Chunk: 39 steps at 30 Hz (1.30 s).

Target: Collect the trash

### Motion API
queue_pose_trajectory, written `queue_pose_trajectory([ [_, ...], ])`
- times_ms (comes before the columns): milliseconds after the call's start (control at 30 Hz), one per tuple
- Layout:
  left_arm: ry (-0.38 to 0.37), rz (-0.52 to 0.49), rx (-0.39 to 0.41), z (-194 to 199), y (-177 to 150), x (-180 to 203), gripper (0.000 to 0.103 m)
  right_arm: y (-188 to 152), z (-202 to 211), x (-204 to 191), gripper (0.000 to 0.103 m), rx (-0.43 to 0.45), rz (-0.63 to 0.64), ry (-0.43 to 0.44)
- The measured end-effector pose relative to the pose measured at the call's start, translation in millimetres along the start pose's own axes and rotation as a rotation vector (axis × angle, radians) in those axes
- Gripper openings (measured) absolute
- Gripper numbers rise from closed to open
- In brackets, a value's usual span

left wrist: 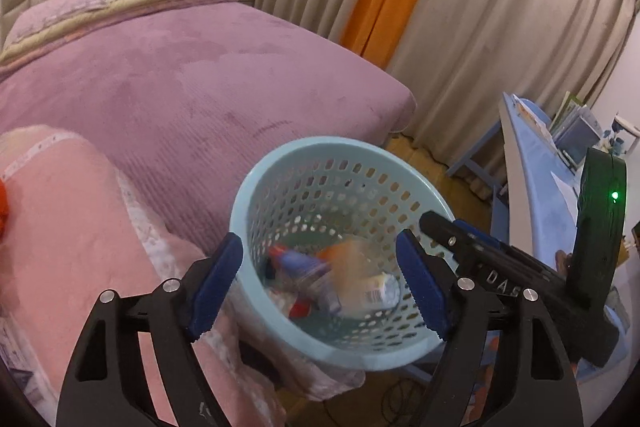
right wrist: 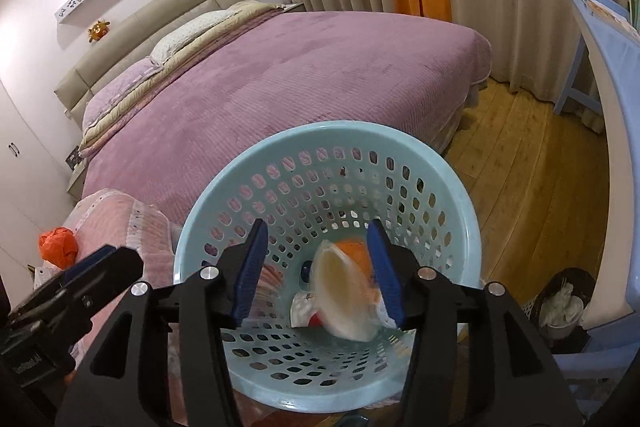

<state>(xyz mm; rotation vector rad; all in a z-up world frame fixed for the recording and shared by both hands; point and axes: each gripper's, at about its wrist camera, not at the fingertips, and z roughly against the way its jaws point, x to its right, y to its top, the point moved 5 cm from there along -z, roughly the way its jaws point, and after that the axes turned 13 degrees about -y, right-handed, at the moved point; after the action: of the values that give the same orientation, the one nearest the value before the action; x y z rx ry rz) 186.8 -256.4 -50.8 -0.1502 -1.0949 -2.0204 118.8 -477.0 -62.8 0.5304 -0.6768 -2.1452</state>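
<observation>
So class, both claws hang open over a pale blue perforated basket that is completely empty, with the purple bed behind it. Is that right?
Not quite. The pale blue perforated basket is not empty: trash lies in its bottom, including a blurred plastic bottle in the left wrist view. The rest stands: the left claw and right claw both hang open over it, with the purple bed behind.

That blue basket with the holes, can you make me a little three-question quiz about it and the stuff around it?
1. True or false: the light blue basket has trash in it.
2. What colour is the bed cover behind the basket? A) green B) purple C) black
3. Fill in: the blurry clear cup with orange inside shows between the open fingers of the right ____.

Key: 1 true; 2 B; 3 gripper. The left gripper is open too.
</observation>
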Motion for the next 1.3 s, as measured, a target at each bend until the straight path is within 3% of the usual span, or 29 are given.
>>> queue_pose_trajectory([
  [167, -0.007, 0.009, 0.037, 27, -10, -4, 0.077, -2, 14, -8, 0.048, 0.033, 0.015, 0.016],
  [400, 0.044, -0.013, 0.141, 90, -19, -3, 0.077, -5, 50, -45, 0.048, 0.104, 0.086, 0.081],
  [667, 0.161, 0.005, 0.267, 177, -35, -28, 0.077, -19, 89, -108, 0.048, 0.167, 0.193, 0.197],
  [933, 0.36, 0.119, 0.351, 261, -73, -93, 0.077, -56, 105, -187, 0.048, 0.166, 0.337, 0.324],
  [1133, 0.424, 0.263, 0.346, 286, -103, -156, 0.077, -87, 109, -231, 0.048, 0.137, 0.432, 0.37],
  [1300, 0.417, 0.346, 0.288, 276, -120, -200, 0.075, -103, 110, -248, 0.048, 0.128, 0.473, 0.36],
])
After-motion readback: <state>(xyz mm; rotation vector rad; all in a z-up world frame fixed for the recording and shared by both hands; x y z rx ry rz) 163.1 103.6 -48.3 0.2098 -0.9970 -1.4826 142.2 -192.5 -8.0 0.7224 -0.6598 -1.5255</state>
